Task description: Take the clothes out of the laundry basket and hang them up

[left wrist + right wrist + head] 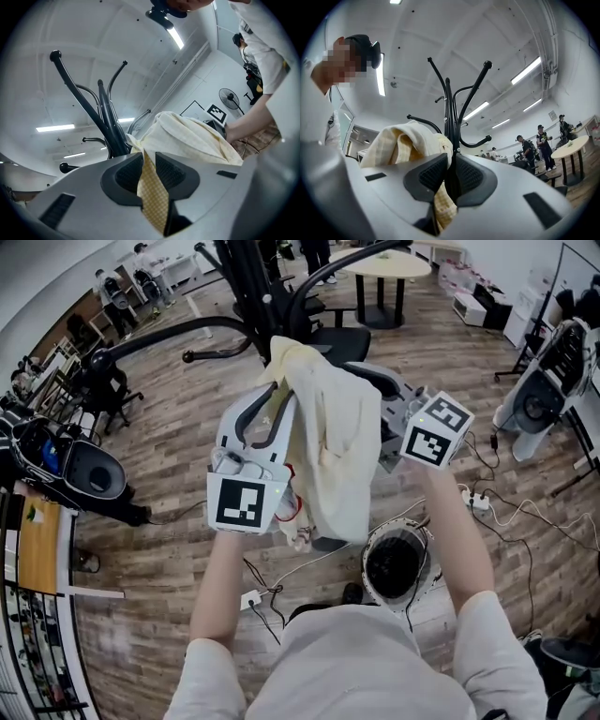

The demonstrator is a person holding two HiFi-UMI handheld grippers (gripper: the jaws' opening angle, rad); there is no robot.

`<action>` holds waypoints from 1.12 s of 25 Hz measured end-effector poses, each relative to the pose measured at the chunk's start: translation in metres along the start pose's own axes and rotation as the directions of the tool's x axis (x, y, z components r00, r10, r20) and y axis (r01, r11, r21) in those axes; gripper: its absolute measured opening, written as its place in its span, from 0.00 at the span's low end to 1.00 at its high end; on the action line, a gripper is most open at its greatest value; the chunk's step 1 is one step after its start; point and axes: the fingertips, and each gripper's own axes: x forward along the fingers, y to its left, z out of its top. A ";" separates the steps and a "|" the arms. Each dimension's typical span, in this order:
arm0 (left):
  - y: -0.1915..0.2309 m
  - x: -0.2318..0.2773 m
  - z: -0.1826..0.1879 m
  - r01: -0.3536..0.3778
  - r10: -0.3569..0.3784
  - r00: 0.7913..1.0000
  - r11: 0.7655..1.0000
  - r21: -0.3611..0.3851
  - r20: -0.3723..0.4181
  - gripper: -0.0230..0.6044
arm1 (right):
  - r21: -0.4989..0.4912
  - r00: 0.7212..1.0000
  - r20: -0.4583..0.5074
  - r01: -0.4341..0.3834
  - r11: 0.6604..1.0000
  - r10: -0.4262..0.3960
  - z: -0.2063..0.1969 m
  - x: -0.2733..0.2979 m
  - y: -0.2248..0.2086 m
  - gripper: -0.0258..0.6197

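wood floor [159, 559], laundry basket [424, 549], cables [521, 549]

A pale yellow checked garment [330, 442] is hanging bunched and crumpled just in front of the black coat rack [246, 287]. Its top is lying against the rack's curved arms and its loose folds are trailing down below them.

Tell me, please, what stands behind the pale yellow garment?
A black coat rack stands behind the garment, its curved arms spreading past the cloth's upper edge. The cloth covers the part of the rack behind it, so any hook there cannot be seen.
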 end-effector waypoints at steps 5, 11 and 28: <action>0.001 -0.001 0.001 0.014 -0.014 1.000 1.000 -0.015 0.013 0.21 | -0.003 0.999 0.004 0.048 0.999 -0.048 0.004 -0.008 -0.005 0.16; 0.005 -0.006 -0.005 0.021 -0.021 1.000 0.999 -0.031 0.012 0.21 | 0.010 0.994 0.020 0.111 0.994 -0.111 0.004 -0.022 -0.011 0.15; 0.009 -0.016 0.001 0.009 -0.003 0.999 0.995 -0.102 0.051 0.18 | 0.030 0.973 0.096 0.206 0.978 -0.208 0.027 -0.068 -0.007 0.16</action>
